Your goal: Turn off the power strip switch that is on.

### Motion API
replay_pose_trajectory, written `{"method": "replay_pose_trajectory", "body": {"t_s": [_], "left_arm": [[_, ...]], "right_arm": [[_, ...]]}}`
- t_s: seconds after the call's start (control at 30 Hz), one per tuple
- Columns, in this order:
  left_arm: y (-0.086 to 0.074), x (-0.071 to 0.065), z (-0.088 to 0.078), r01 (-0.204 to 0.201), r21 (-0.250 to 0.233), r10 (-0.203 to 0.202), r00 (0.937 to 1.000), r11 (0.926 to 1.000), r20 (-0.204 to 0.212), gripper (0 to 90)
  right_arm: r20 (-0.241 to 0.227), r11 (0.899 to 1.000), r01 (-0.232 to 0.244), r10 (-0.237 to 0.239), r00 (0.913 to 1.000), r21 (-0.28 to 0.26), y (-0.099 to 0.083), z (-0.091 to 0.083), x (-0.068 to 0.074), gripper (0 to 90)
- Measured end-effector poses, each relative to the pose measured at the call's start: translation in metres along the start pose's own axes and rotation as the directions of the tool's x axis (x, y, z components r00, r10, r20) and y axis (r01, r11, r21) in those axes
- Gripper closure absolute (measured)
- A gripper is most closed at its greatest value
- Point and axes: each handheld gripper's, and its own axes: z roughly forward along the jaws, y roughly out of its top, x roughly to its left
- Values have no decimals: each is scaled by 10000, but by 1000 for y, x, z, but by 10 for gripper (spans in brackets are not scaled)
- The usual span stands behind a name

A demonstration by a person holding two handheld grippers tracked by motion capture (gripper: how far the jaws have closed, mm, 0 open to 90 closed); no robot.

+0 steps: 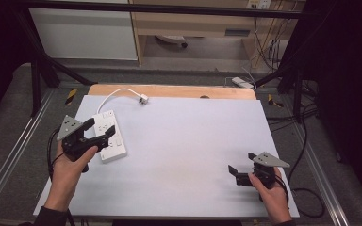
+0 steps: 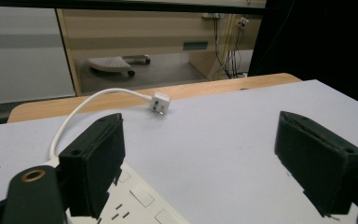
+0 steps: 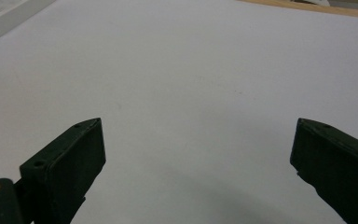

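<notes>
A white power strip [image 1: 114,149] lies at the left of the white table top, and its cable [image 1: 115,92] curves back to a white plug [image 1: 143,99] near the far edge. My left gripper [image 1: 99,131] hovers over the strip with its jaws wide apart and nothing pressed between them. In the left gripper view the strip [image 2: 140,205] sits under the left jaw, the right jaw is over bare table, and the plug [image 2: 159,103] lies ahead. My right gripper [image 1: 241,164] rests low at the near right, open over bare table [image 3: 198,93]. A corner of the strip [image 3: 4,14] shows far off.
The white table top [image 1: 184,155] ends in a wooden strip [image 1: 169,90] at the far side. Black frame bars stand at both far corners. Beyond the table are a cabinet, loose cables and a chair base [image 2: 112,63] on the floor.
</notes>
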Motion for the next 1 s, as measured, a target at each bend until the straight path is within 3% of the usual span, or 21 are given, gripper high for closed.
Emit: {"method": "replay_pose_trajectory", "body": {"t_s": [0.4, 0.5, 1.0], "left_arm": [[-12, -2, 10, 59, 308, -58, 10000, 9995, -43, 281], [-14, 0, 12, 130, 373, -130, 9999, 9992, 8, 365], [-24, 11, 18, 412, 568, -401, 9990, 9975, -199, 531]], "right_arm": [[-2, 10000, 20, -20, 10000, 34, 0, 0, 0, 36], [13, 10000, 25, -25, 10000, 81, 0, 1, 0, 36], [83, 9999, -1, 0, 10000, 139, 0, 1, 0, 35]]}}
